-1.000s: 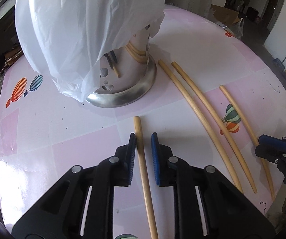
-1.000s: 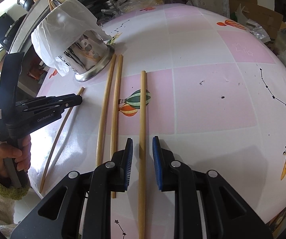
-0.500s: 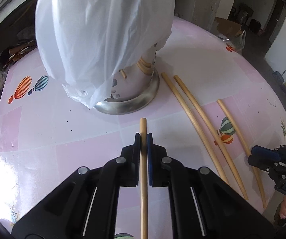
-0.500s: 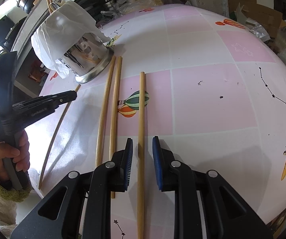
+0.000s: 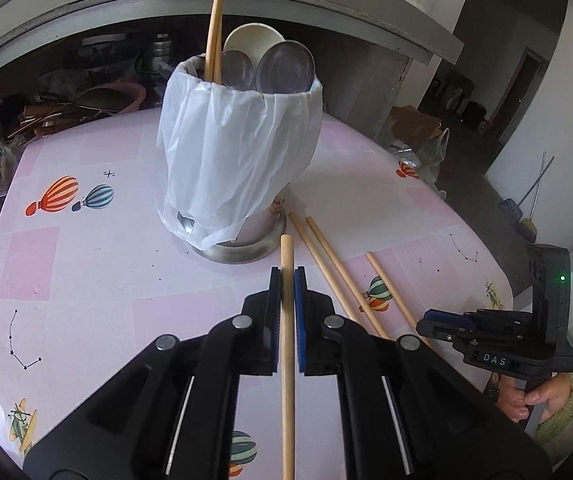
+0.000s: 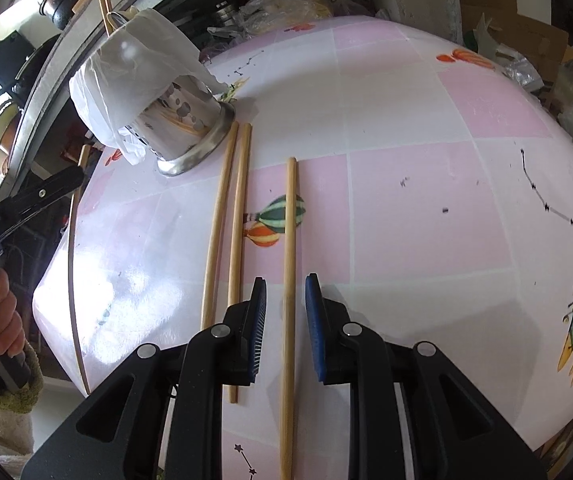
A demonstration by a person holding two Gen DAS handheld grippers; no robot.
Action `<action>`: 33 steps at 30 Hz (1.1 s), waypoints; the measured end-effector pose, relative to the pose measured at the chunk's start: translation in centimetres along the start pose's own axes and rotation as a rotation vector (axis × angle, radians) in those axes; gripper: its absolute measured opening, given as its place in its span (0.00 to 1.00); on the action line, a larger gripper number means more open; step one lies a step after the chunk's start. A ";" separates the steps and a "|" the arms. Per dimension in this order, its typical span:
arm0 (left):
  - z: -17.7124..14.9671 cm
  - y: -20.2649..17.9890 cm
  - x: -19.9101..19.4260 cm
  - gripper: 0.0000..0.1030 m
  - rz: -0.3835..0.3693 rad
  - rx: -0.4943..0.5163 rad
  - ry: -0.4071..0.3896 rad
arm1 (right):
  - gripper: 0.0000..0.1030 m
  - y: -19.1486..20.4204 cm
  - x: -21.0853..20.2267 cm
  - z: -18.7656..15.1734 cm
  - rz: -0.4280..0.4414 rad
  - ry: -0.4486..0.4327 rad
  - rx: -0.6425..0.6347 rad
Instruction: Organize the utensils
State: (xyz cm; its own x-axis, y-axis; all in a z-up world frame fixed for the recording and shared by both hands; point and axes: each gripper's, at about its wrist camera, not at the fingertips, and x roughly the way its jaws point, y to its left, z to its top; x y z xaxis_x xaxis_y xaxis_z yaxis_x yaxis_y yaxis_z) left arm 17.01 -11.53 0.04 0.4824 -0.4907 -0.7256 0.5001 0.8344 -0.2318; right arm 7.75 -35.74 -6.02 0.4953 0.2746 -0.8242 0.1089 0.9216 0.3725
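Observation:
My left gripper [image 5: 286, 276] is shut on a long wooden chopstick [image 5: 287, 344] and holds it lifted off the table, its tip near the base of the metal utensil holder [image 5: 242, 240]. The holder is wrapped in a white plastic bag [image 5: 238, 148] and holds chopsticks and ladles. My right gripper [image 6: 285, 292] is open, its jaws straddling another chopstick [image 6: 289, 240] that lies flat on the table. Two more chopsticks [image 6: 228, 216] lie side by side to its left, ending at the holder [image 6: 184, 132].
The pink checked table [image 6: 426, 208] has balloon and constellation prints. A cluttered shelf [image 5: 66, 92] with bowls and pots runs behind the holder. Boxes and plastic bags [image 6: 526, 56] lie on the floor beyond the far edge.
My left gripper closed on the chopstick and lifted it up and back, so the holder's top now shows. My right gripper has stayed open over its chopstick.

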 end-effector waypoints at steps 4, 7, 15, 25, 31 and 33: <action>-0.3 0.1 -2.0 0.05 -0.023 -0.013 -0.044 | 0.20 0.5 0.2 1.7 -0.009 -0.022 -0.032; -0.5 0.3 -2.7 0.05 -0.023 -0.016 -0.063 | 0.20 1.1 0.8 2.8 -0.021 -0.026 -0.067; -0.9 0.7 -3.4 0.05 -0.029 -0.030 -0.074 | 0.18 2.3 3.8 4.9 -0.114 0.008 -0.138; -1.0 1.0 -3.4 0.05 -0.019 -0.035 -0.073 | 0.08 3.5 5.2 4.7 -0.231 0.012 -0.189; -0.9 0.9 -3.5 0.05 -0.014 -0.035 -0.078 | 0.07 3.2 5.0 4.7 -0.207 -0.004 -0.155; -0.9 0.9 -3.7 0.05 -0.011 -0.033 -0.080 | 0.07 3.0 4.4 5.0 -0.194 -0.021 -0.140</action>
State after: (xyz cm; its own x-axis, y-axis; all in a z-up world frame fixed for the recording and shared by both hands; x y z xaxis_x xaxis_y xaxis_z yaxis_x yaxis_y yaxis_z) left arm 15.01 -8.75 1.90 0.5335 -0.5176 -0.6689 0.4825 0.8358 -0.2619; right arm 14.51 -33.11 -6.36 0.4947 0.0841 -0.8650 0.0837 0.9861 0.1437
